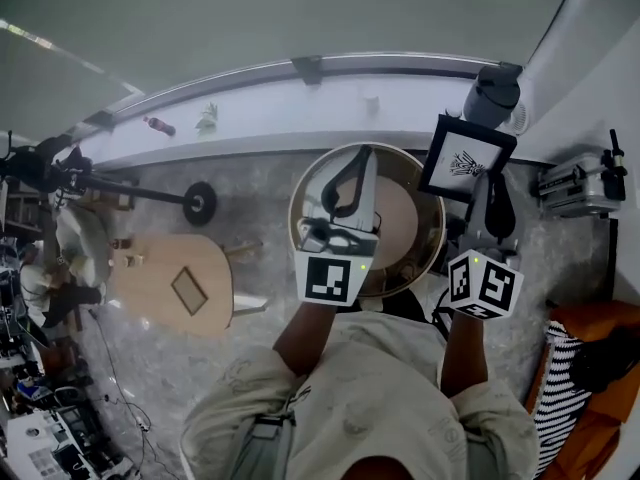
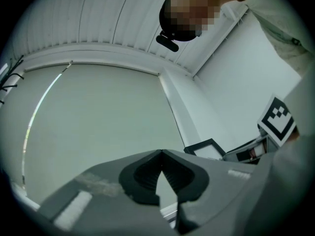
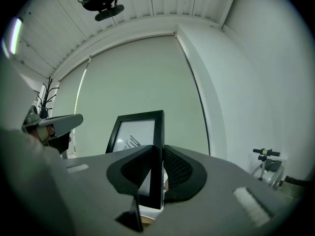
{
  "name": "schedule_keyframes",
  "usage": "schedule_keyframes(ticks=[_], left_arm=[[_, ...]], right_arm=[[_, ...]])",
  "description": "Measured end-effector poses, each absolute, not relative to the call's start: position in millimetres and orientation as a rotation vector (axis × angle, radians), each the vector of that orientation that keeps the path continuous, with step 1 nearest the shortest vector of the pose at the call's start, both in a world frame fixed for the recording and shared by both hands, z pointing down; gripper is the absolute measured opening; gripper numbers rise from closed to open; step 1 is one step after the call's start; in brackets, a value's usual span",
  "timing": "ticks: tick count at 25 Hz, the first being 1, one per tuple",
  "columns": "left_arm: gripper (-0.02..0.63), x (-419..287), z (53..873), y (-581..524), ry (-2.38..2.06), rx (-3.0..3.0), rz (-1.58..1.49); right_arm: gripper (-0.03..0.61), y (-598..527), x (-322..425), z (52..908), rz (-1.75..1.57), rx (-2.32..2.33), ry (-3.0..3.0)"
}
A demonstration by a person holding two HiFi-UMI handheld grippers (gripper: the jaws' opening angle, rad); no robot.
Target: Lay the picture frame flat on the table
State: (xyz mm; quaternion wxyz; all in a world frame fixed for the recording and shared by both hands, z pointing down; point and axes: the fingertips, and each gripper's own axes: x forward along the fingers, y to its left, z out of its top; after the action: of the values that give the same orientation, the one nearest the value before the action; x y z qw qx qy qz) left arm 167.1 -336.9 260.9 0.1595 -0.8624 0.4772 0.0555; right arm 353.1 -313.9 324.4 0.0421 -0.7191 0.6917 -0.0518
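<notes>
The right gripper (image 3: pixel 158 154) is pinching the picture frame (image 3: pixel 135 132) by its edge; the left gripper (image 2: pixel 161 154) is closed on nothing

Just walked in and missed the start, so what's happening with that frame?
A person works with a gripper in each hand. The right gripper is clamped on the edge of the black picture frame, holding it upright in the air near the round table. The left gripper is shut and empty. The frame is not yet lying flat.
</notes>
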Motion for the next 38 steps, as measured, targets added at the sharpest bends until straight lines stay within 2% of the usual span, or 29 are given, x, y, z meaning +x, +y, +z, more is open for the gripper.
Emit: schedule_keyframes(ticks=[12,21,38], left_arm=[[0.003,170,319,-345,1.505,-2.453,0.044],[0.003,132,353,-349,1.575,-2.485,0.076],[0.003,75,427,-361,1.657,-2.577,0.07]], right_arm=[[0.072,-338,346,394,-0.363,-2.115,2.293],[0.072,-343,305,448,-0.461,-2.148,2.383],[0.071,-341,233,597,-0.852,-2.178,2.472]])
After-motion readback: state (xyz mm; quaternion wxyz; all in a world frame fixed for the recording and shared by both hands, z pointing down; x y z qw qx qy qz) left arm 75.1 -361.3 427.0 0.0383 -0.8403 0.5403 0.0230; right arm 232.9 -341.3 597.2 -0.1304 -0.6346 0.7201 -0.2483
